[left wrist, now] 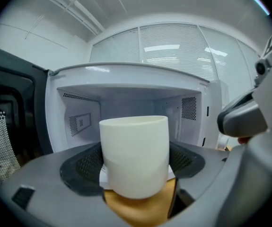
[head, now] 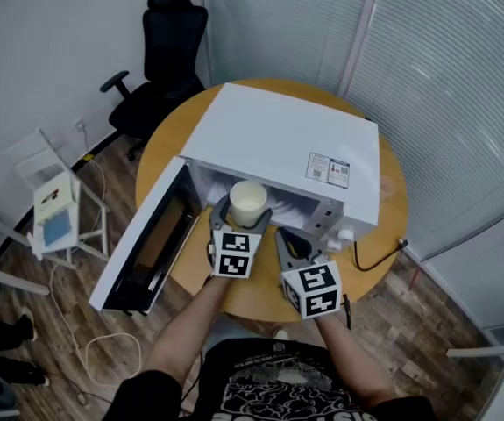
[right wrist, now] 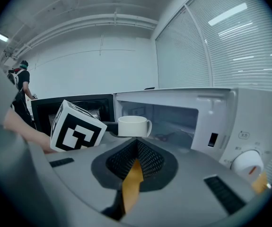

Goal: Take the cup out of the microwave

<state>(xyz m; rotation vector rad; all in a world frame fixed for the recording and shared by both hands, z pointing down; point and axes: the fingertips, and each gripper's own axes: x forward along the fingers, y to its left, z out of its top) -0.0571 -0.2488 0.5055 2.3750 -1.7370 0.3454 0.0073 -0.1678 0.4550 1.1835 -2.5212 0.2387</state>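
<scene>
A white cup (head: pixel 248 202) with a handle hangs just in front of the open cavity of the white microwave (head: pixel 287 139). My left gripper (head: pixel 248 210) is shut on the cup, one black pad on each side. In the left gripper view the cup (left wrist: pixel 135 155) stands upright between the pads, with the cavity behind it. From the right gripper view the cup (right wrist: pixel 133 126) shows its handle to the right. My right gripper (head: pixel 287 235) hovers beside the left one, before the control panel, its jaws (right wrist: pixel 136 143) shut with nothing in them.
The microwave door (head: pixel 146 239) swings wide open to the left. The microwave sits on a round wooden table (head: pixel 168 147). Its cable (head: pixel 379 257) trails off the right edge. A black office chair (head: pixel 159 68) and a white stand (head: pixel 54 209) are on the floor at the left.
</scene>
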